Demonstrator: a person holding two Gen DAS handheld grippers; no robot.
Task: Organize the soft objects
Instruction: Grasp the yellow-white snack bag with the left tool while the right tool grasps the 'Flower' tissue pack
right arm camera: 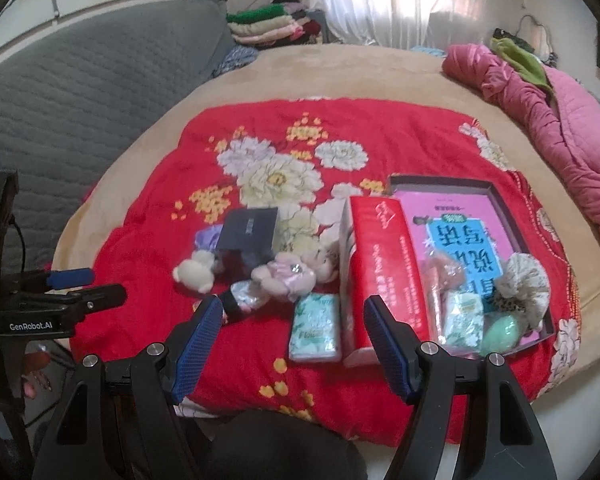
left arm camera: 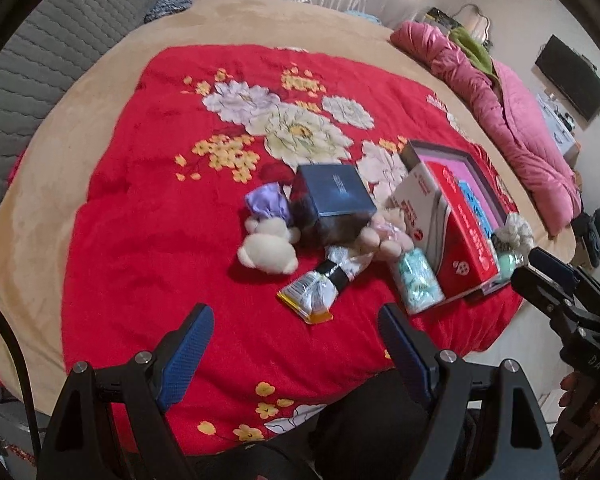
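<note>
On the red floral blanket lie a cream plush bear in a purple dress, a pink plush toy, a mint tissue pack and a wrapped packet. The shallow box holds a scrunchie, a green egg-shaped thing, a second tissue pack and a brownish plush. My left gripper is open and empty, just short of the packet. My right gripper is open and empty over the mint tissue pack.
A dark blue box stands between the two plush toys. A red carton leans on the shallow box's left side. A pink quilt lies at the bed's right edge. Folded clothes are stacked at the back.
</note>
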